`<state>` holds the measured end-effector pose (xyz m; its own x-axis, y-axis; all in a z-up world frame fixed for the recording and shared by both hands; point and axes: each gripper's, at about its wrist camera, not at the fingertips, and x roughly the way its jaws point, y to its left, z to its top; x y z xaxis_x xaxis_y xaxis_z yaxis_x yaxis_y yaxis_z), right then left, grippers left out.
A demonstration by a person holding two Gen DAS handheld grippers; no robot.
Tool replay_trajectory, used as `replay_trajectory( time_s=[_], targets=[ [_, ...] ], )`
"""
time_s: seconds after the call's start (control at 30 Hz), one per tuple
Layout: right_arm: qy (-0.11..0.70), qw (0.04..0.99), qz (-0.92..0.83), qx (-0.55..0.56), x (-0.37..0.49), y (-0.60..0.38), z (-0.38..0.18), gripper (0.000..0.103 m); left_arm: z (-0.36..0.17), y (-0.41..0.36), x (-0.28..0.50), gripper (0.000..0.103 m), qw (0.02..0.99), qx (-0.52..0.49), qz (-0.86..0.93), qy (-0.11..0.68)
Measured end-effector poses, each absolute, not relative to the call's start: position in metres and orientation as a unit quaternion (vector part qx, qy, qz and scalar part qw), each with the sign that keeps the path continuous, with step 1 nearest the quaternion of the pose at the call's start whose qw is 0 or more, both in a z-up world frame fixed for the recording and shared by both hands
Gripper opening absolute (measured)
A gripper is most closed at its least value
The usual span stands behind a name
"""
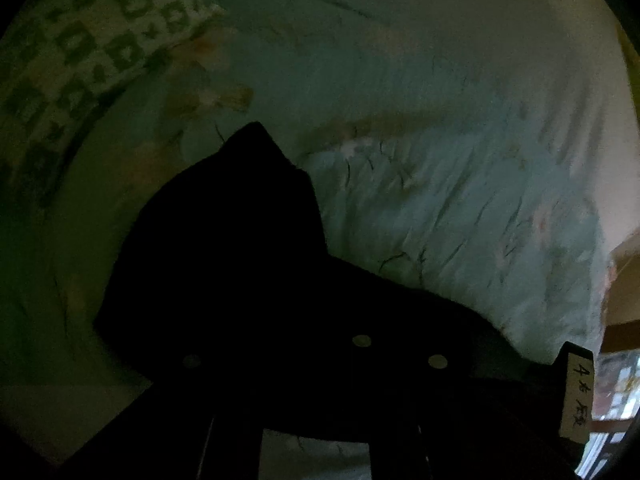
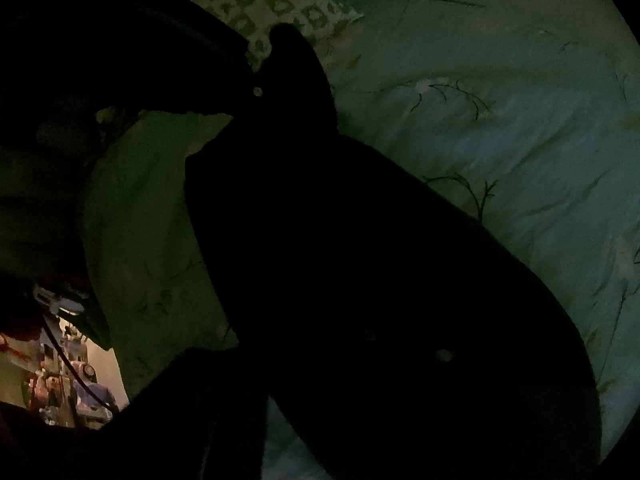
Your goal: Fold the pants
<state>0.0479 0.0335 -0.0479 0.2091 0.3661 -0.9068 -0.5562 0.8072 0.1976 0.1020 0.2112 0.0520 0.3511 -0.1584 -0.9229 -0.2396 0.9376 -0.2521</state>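
The scene is very dark. The black pants (image 1: 224, 248) fill the middle and bottom of the left wrist view, bunched up in front of the camera over a pale blue bedspread (image 1: 460, 208). My left gripper (image 1: 316, 364) is lost in the black cloth; only its screws show, and its jaws are hidden. In the right wrist view the pants (image 2: 360, 260) hang as a wide black mass across the frame over the bedspread (image 2: 500, 128). My right gripper (image 2: 380, 356) is buried in the dark cloth too. The other gripper's body (image 2: 180, 60) shows at upper left.
A pillow with a green-and-white pattern (image 1: 100, 40) lies at the bed's far left and also shows in the right wrist view (image 2: 276, 0). The bed's edge and a lit room with clutter (image 2: 68, 384) show at lower left. A cardboard-coloured object (image 1: 624, 280) is at the right edge.
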Motion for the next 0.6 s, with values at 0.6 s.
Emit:
replay_trajectory(
  time_s=[0.6],
  targets=[
    [0.54,0.745,0.333,-0.205,0.028,0.079,-0.038,0.006,0.019,0.29,-0.01,0.005,0.806,-0.345,0.026,0.48]
  ],
)
